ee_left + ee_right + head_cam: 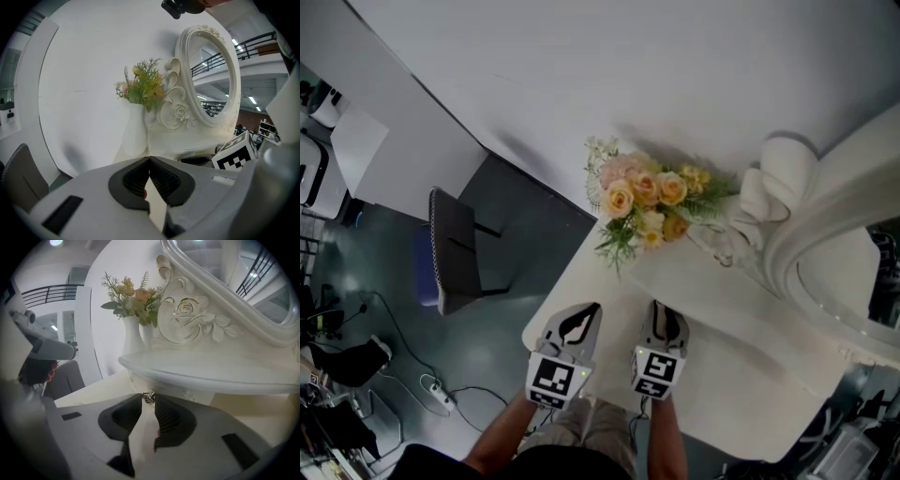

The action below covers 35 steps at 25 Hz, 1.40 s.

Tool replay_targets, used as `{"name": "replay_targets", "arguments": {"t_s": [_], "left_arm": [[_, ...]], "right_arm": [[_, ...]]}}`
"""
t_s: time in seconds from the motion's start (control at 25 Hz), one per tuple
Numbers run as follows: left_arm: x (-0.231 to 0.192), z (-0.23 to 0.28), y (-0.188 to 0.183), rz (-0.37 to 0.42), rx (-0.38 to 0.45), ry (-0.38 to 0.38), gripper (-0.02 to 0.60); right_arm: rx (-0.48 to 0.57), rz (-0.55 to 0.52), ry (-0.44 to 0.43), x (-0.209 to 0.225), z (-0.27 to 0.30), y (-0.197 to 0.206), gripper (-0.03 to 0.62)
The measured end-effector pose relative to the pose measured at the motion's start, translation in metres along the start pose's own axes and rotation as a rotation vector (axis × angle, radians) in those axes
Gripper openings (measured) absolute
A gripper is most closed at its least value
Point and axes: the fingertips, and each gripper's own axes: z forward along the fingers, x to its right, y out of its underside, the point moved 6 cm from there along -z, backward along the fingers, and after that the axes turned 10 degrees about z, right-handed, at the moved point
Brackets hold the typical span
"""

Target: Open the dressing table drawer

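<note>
— While the right gripper (148, 405) is under review, what does it have?

— Its jaws are pinched on the small metal drawer knob (149, 397); the knob sits right at the tips, touched on both sides. The left gripper (149, 160) has its jaws pressed together with nothing between them.

— Where does the knob sit?

— Just under the front lip of the counter (211, 371), on the dressing table's front. The gripper view shows it close beneath that lip, so the drawer reads as not yet drawn out.

— Step in hand, then?

— The grasp, judged as made. The next move calls for a straight pull back toward the person, level with the drawer's run. The pinch is only at the tips, so a sideways tug or a twist could slip it off the knob.

— Pose of the hands?

— In the head view both grippers lie side by side at the counter's near edge, right (664, 323) and left (579, 323). They are near each other and point forward and somewhat down, with the forearms (661, 441) close to the body.

— Anything at risk beyond?

— A vase of flowers (132, 336) and the carved mirror frame (197, 319) stand at the back of the counter, well apart from the knob. A jerky pull might rock the vase.
</note>
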Motion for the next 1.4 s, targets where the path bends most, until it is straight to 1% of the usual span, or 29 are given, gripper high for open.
{"name": "replay_targets", "arguments": {"t_s": [0.48, 0.64, 0.76, 1.08, 1.4], "left_arm": [[-0.002, -0.004, 0.0, 0.035, 0.021, -0.013, 0.003], [-0.001, -0.008, 0.001, 0.032, 0.019, -0.015, 0.003], [0.0, -0.011, 0.004, 0.014, 0.001, -0.013, 0.003], [0.003, -0.018, 0.004, 0.04, 0.015, -0.02, 0.003], [0.005, -0.026, 0.008, 0.041, 0.014, -0.023, 0.003]], "right_arm": [[-0.007, -0.008, -0.012, -0.004, -0.005, 0.004, 0.072], [-0.01, -0.012, -0.015, -0.006, -0.008, 0.006, 0.071], [-0.013, -0.011, -0.018, -0.006, -0.011, 0.008, 0.071], [-0.016, -0.012, -0.013, -0.007, -0.017, 0.015, 0.072], [-0.01, -0.008, -0.007, -0.007, -0.018, 0.016, 0.069]]}}
